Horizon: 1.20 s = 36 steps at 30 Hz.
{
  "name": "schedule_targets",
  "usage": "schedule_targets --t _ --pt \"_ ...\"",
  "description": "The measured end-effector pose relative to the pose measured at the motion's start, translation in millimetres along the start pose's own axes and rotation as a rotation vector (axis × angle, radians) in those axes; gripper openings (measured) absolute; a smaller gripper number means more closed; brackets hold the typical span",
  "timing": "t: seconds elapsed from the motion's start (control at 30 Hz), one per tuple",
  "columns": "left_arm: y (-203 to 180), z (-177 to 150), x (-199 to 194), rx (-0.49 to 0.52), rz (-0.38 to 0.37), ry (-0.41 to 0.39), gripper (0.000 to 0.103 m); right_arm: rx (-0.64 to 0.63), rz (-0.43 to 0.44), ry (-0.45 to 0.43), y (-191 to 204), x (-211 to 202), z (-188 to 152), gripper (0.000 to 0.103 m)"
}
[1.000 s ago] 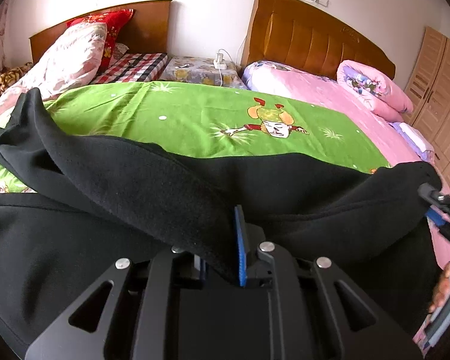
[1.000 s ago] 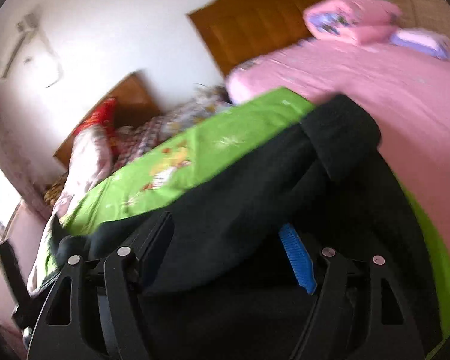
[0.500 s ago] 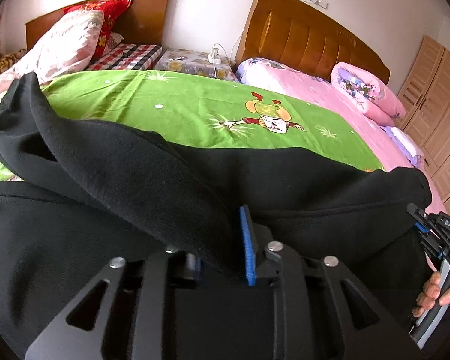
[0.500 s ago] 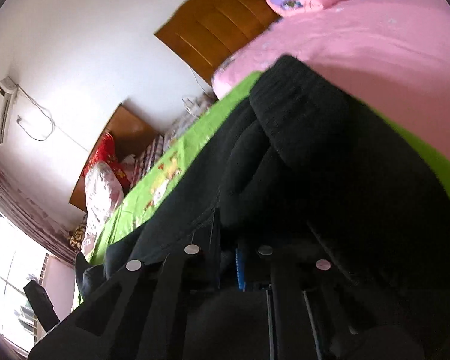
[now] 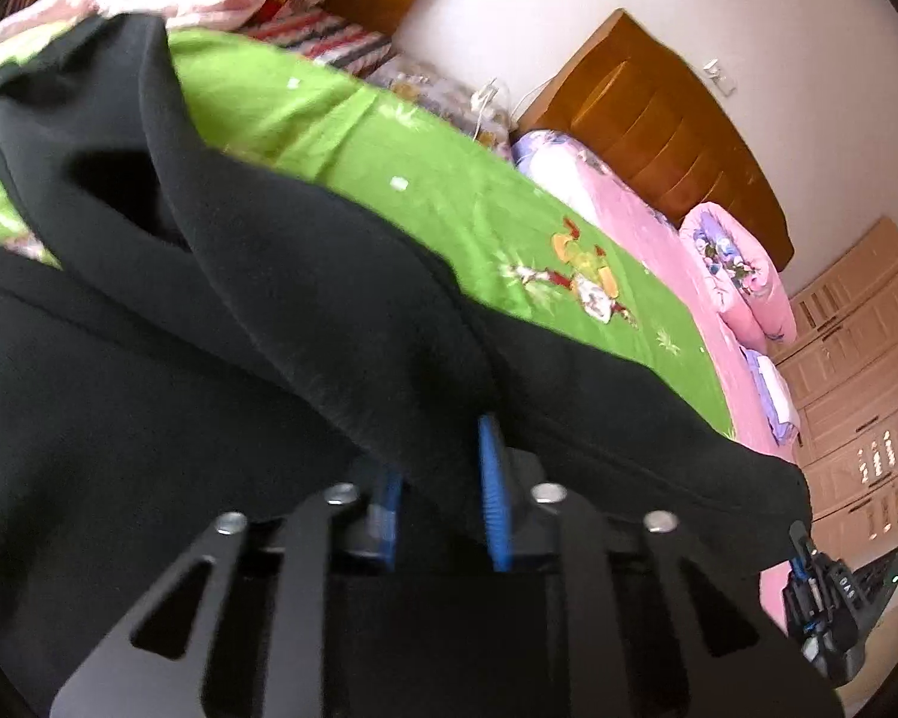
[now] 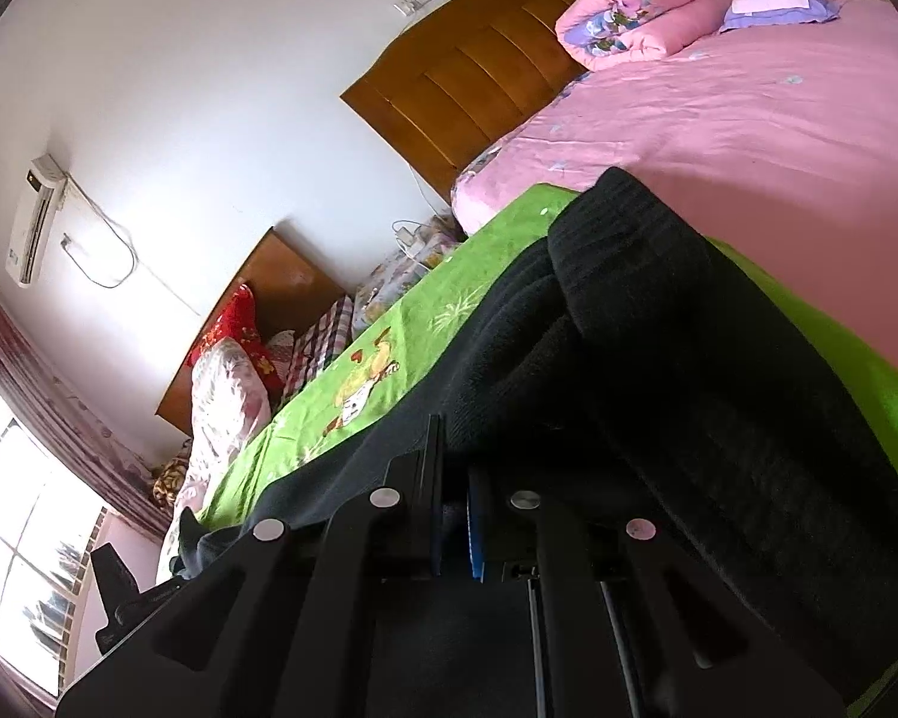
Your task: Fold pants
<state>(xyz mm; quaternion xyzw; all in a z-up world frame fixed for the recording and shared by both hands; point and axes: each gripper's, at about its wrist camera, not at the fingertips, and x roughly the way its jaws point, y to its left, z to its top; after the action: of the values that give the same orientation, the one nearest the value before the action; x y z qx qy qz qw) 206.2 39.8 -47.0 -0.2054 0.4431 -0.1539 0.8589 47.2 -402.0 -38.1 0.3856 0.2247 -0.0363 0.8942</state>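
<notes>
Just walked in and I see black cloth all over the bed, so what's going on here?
A person is folding black pants on a bed with a green sheet. Each hand-held gripper pinches the fabric: the left hand-held gripper is clamped on a raised fold, and the right hand-held gripper is shut on another part near the ribbed cuff. The fold is not finished; the cloth is bunched and partly lifted.

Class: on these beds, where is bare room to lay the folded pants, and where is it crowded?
Free: green sheet beyond the black pants, and the pink bed below its rolled quilt. Crowded: near edge, under pants and both grippers.
</notes>
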Motion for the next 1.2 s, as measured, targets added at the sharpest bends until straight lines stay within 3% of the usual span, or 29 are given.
schedule_targets --t 0.13,0.3,0.4,0.67,0.8,0.97,1.03,1.2 --pt "-14.7 -2.6 -33.3 0.026 0.000 -0.075 0.015 -0.030 0.034 -0.013 6.8 -21.3 2.0 0.008" --pt "-45.2 -14.9 -100.5 0.173 -0.001 -0.200 0.013 -0.116 0.075 -0.030 13.6 -65.0 4.6 0.008" --pt "-59.1 -43.6 -133.8 0.288 0.006 -0.233 0.013 -0.173 0.053 -0.008 8.1 -91.4 -8.8 0.008" --pt "-31.7 -119.9 -99.6 0.366 0.065 -0.007 0.014 -0.110 -0.064 0.160 -58.8 -102.4 -77.0 0.008" --pt "-21.3 -125.5 -90.1 0.364 0.072 0.008 0.014 -0.101 -0.062 0.148 -61.2 -101.9 -84.1 0.008" --pt "-37.7 -122.2 -115.8 0.414 0.094 -0.093 0.014 -0.082 0.002 0.130 -55.3 -110.6 -78.0 0.008" --pt "-42.3 -122.5 -121.5 0.428 0.101 -0.111 0.014 -0.075 -0.018 0.156 -62.6 -104.3 -85.6 0.008" --pt "-32.8 -131.7 -91.4 0.461 0.165 -0.004 0.015 -0.040 -0.013 0.160 -77.4 -100.3 -92.0 0.006"
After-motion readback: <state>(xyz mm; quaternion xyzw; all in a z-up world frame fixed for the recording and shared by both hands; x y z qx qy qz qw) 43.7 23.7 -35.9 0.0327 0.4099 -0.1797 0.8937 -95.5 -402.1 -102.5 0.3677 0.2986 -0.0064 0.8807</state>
